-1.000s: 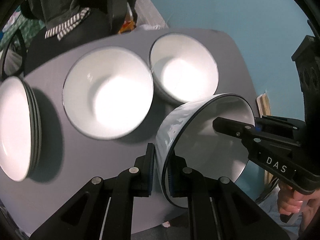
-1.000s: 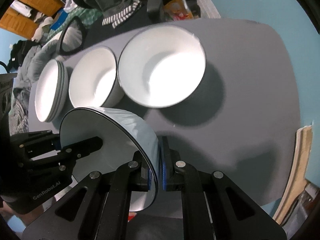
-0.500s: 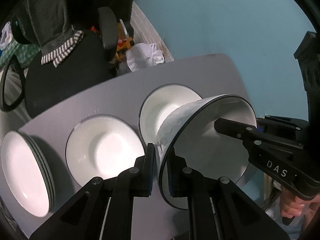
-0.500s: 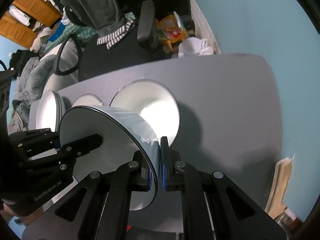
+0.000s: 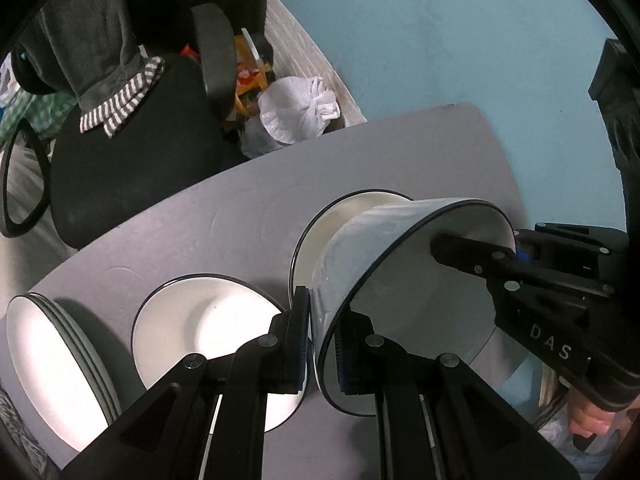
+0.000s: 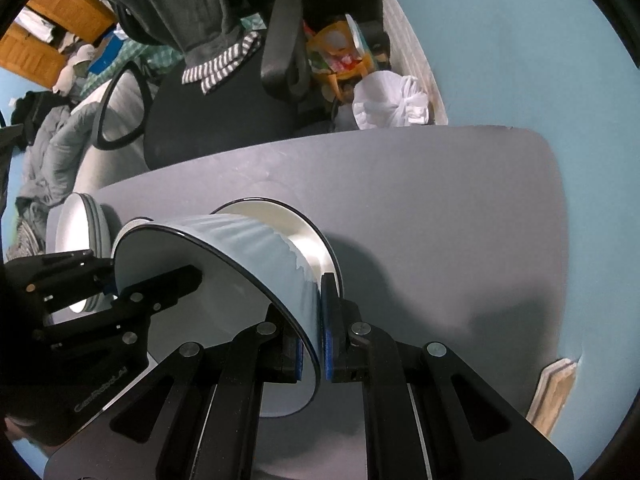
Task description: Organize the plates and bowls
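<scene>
Pale blue bowl [image 5: 400,280], white inside with a dark rim, hangs tilted above the grey surface [image 5: 248,216], carried by both grippers at once. The left gripper [image 5: 322,344] has its fingers closed on the near-left part of the rim, one blue pad against the outer wall and the other inside the bowl. The right gripper [image 6: 316,340] clamps the opposite part of the rim in the same way, one finger outside and one within. In the left wrist view the right gripper reaches in from the right, its inner finger [image 5: 472,250] lying across the bowl's white interior. In the right wrist view the left gripper comes in from the left.

Just beyond the carried bowl a second white bowl [image 5: 360,212] stands on the surface, partly hidden by the one in the air. To its left sits a third white bowl [image 5: 200,320], and further left a stack of white plates [image 5: 52,364] with dark rims.

The letters "DAS" [image 5: 548,344] are printed on the right gripper's body. The left gripper's body bears a faint word that seems to read "GenRoboLAI" [image 6: 100,394]. A person's hand [image 5: 592,420] grips the right gripper's handle at the lower right.

Beyond the far edge stand a black office chair [image 5: 132,168] with a striped cloth [image 5: 120,100] on it, a white plastic bag [image 5: 300,108] on the floor, and a light blue wall [image 5: 440,40].
</scene>
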The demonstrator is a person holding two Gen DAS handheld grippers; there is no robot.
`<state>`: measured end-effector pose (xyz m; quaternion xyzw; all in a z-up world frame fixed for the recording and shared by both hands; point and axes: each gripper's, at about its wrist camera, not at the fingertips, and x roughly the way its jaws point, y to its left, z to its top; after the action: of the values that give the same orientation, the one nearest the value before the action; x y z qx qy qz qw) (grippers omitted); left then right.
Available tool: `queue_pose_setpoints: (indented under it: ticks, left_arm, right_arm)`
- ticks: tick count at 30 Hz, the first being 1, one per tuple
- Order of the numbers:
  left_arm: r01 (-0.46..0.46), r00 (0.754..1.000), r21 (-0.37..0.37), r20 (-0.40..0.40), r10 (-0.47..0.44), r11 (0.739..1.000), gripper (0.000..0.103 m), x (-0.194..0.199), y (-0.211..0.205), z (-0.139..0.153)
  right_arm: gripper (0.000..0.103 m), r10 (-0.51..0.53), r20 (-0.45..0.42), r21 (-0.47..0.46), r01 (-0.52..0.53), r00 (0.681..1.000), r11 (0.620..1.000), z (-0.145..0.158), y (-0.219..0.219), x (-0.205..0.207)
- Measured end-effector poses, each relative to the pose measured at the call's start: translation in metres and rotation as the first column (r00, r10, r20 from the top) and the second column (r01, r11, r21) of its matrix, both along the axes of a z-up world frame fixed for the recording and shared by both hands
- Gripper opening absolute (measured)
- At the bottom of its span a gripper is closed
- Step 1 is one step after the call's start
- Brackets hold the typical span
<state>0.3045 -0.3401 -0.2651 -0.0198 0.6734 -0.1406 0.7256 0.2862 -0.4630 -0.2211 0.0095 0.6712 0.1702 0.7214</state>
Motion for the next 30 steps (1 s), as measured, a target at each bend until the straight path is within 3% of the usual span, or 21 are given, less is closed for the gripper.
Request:
queue_pose_setpoints:
  ticks: [16,20,22,30]
  left_arm:
    - [-0.016,1.0,-0.007,-0.006,0.016,1.0,0.011,0.007,0.002,-0.004]
    - [-0.019,1.0,0.003,-0.009,0.019,1.0,0.012,0.008,0.002,-0.003]
    - [-0.024,1.0,0.032,0.013,0.023,0.999,0.019,0.009,0.003,0.001]
    - [-0.022,0.998,0.049,0.059,0.019,0.999,0.024,0.007,0.012,0.011]
  right_arm:
    - [0.009,0.022,-0.064,-0.059,-0.026,0.998,0.998,-0.005,0.007,0.011]
    - [0.017,0.014,-0.072,-0.061,-0.019,0.997,0.998,-0.004,0.009,0.015]
    - [0.031,0.014,-0.041,-0.086,-0.017,0.999,0.996,0.001,0.01,0.016]
    - [0.031,-0.004,-0.027,-0.088,0.002,1.0,0.996,0.002,0.008,0.019]
